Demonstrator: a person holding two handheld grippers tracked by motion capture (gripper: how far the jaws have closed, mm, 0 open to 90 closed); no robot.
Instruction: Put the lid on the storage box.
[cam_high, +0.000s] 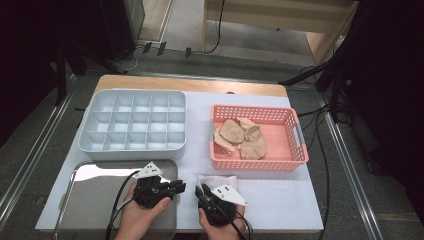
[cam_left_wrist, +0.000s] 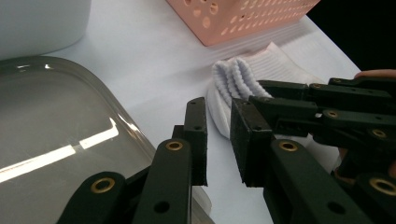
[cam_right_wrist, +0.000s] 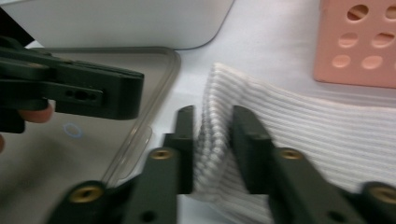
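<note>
A white ribbed sock (cam_high: 218, 179) lies on the white mat near the front edge, just ahead of my two hands. My right gripper (cam_high: 201, 192) is shut on its folded cuff; in the right gripper view the jaws (cam_right_wrist: 212, 116) pinch the ribbed sock (cam_right_wrist: 289, 130) between them. My left gripper (cam_high: 176, 187) hovers just to the left over the corner of a metal tray (cam_high: 95, 200). Its jaws (cam_left_wrist: 218, 112) stand slightly apart with nothing between them and point at the sock (cam_left_wrist: 233, 84) and the right gripper (cam_left_wrist: 299, 105).
A white divided box (cam_high: 132, 125) stands at the back left. At the right is a pink basket (cam_high: 257, 162) holding beige socks (cam_high: 242, 137). The metal tray (cam_left_wrist: 56, 121) fills the front left. Bare white mat lies at the front right.
</note>
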